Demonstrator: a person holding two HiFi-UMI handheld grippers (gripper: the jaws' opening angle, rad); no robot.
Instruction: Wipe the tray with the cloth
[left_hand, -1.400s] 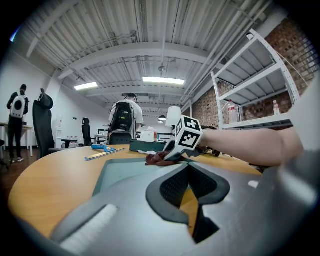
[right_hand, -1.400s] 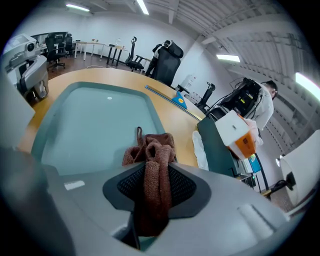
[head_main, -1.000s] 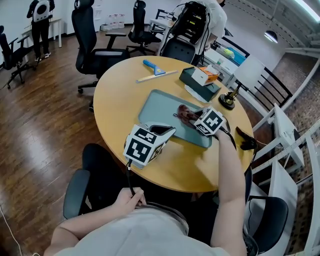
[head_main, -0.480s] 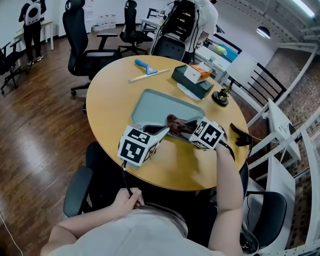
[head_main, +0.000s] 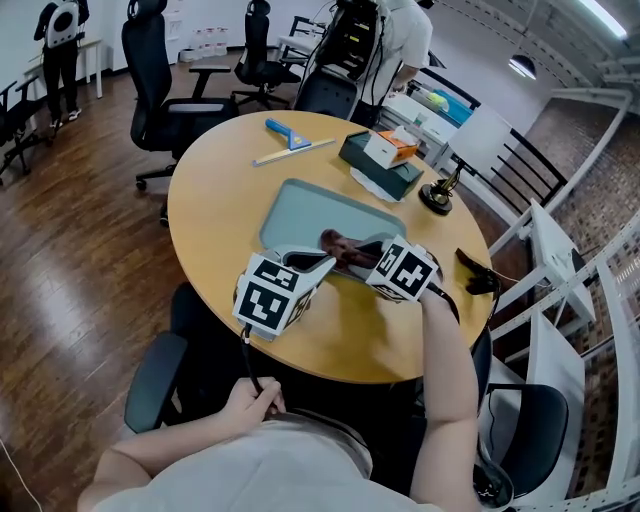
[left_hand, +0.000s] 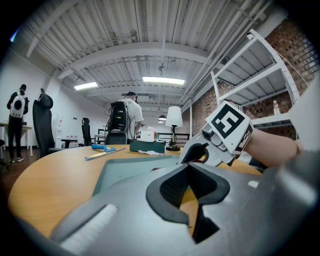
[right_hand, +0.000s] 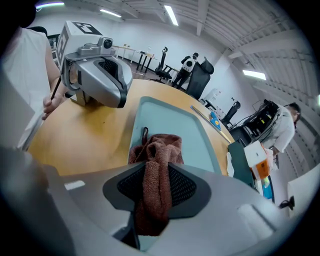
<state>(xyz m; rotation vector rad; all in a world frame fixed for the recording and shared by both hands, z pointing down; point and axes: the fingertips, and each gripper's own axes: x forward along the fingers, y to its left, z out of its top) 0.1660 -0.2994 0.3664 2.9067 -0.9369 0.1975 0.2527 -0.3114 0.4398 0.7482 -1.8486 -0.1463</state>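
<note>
A grey-green tray lies on the round wooden table. My right gripper is shut on a brown terry cloth, which rests on the tray's near part. In the right gripper view the cloth hangs bunched between the jaws and spreads onto the tray. My left gripper sits at the tray's near left corner, jaws shut with nothing between them; it also shows in the right gripper view. The left gripper view has the right gripper just ahead, over the tray.
Beyond the tray lie a blue squeegee, a long pale strip, a dark green box with an orange-white carton on it, and a lamp base. A black object lies at the right edge. Office chairs surround the table.
My right gripper has drawn the cloth across the tray toward its near left side, closer to the left gripper. The left gripper has stayed at the tray's corner.
</note>
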